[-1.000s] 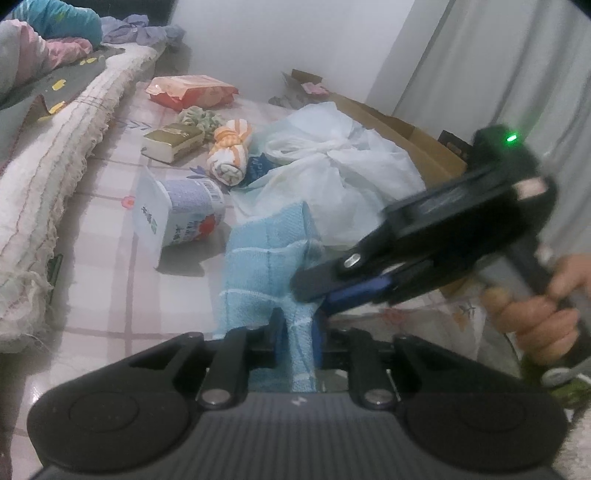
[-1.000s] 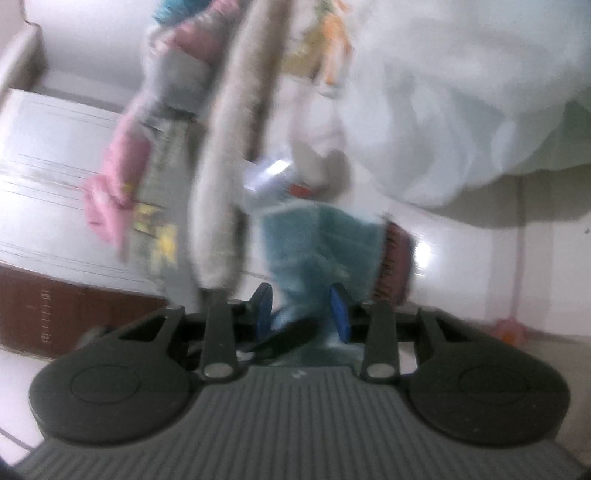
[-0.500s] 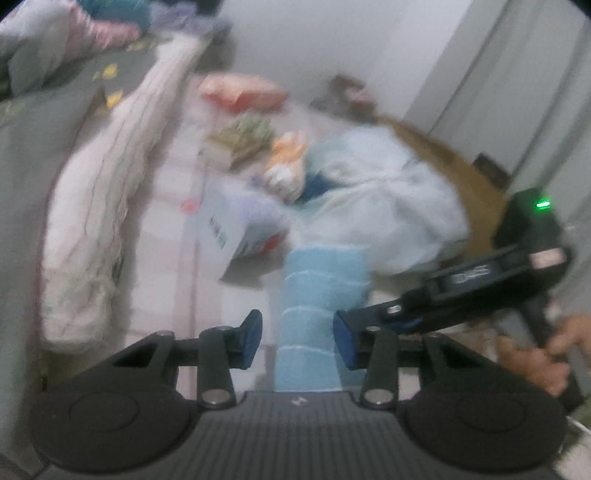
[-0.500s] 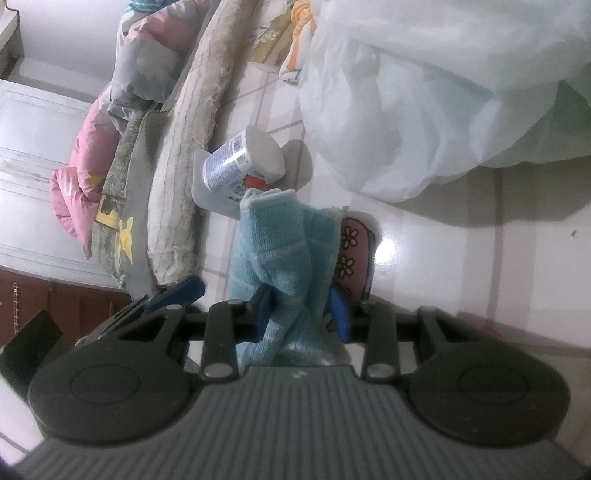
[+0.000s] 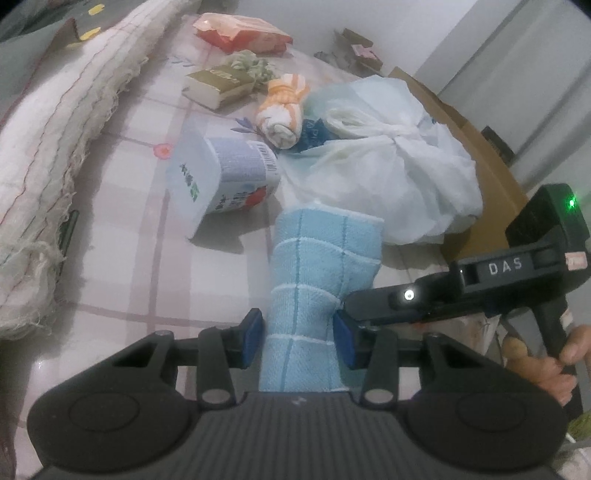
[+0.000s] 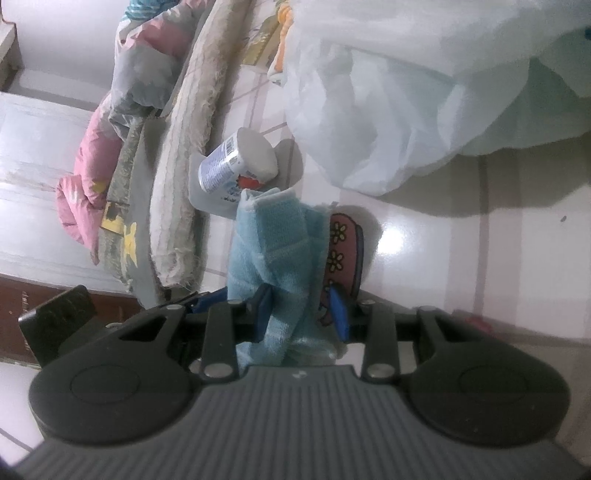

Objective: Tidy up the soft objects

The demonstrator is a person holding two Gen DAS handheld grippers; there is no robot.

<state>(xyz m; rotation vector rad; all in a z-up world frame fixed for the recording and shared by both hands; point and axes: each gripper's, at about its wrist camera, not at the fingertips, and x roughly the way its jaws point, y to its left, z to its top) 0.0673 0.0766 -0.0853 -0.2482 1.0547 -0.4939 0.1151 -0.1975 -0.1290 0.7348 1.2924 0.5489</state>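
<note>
Towel (image 5: 317, 295), pale blue with a white grid of lines, stands folded between the fingers of my left gripper (image 5: 299, 341); a small gap shows beside the left pad, so that gripper stands open around it. My right gripper (image 6: 301, 308) is clamped on the same towel from the right side, its pads pressing bunched folds of the cloth. One towel sits between my two grippers, held above the tiled floor (image 5: 129, 236).

Just beyond it, one white tub (image 5: 221, 177) lies on its side, and to the right sits one crumpled white plastic bag (image 5: 388, 177). Farther off I count one rolled orange-and-white cloth (image 5: 282, 107), one small box (image 5: 218, 85) and one orange packet (image 5: 240, 35). Along the left runs one frayed pale mat (image 5: 55, 147).
</note>
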